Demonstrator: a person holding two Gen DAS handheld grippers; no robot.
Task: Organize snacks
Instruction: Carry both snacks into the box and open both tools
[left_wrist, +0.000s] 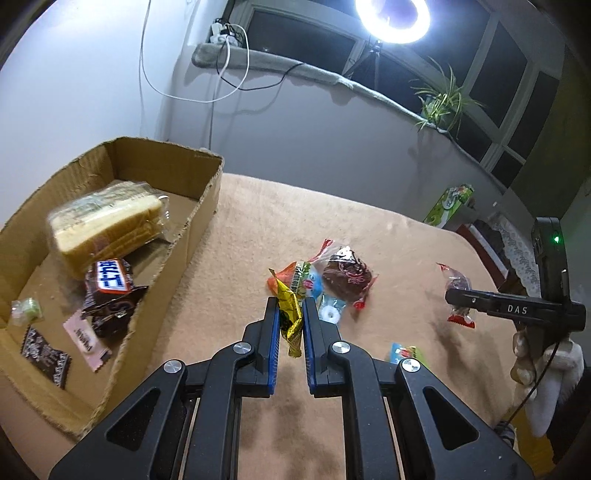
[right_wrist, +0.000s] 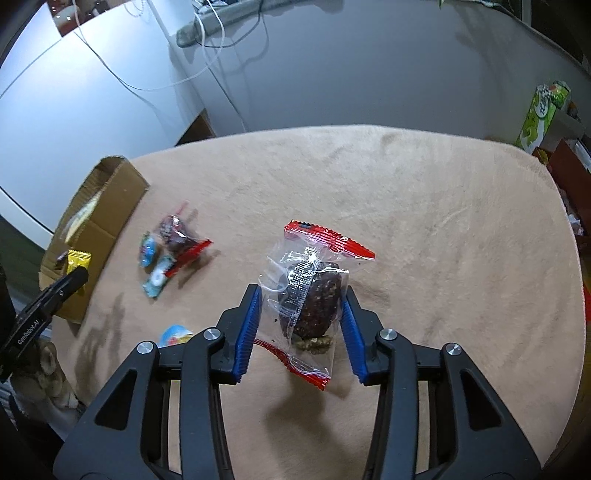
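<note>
A dark window, a ring light (left_wrist: 392, 18) and a potted plant (left_wrist: 441, 99) on the sill sit behind a surface (right_wrist: 424, 206) draped in a tan fleecy cloth; at its left edge stands an open cardboard box (left_wrist: 207, 192), already holding a wrapped sandwich (left_wrist: 107, 225), a dark chocolate bar (left_wrist: 110, 284) and a few small packets. The left tongs (left_wrist: 291, 314) are pressed together on a yellow foil candy (left_wrist: 290, 314), held clear of the cloth just beside a loose heap of sweets (left_wrist: 328, 280); the right tongs (right_wrist: 301, 317) are closed around a clear packet with red ends (right_wrist: 314, 295), a dark nutty cake inside, one pad against the film, the other against the cake, and the packet appears lifted off the cloth. I judge both pick-ups made and the carry to the box in hand; the next move calls for swinging each load over the cardboard wall before letting go, the left being far nearer. Writing is scarce: "DAS" on the side of the right tongs, "GenRobot.AI" on the left ones; the chocolate bar's white lettering is too blurred to read.
</note>
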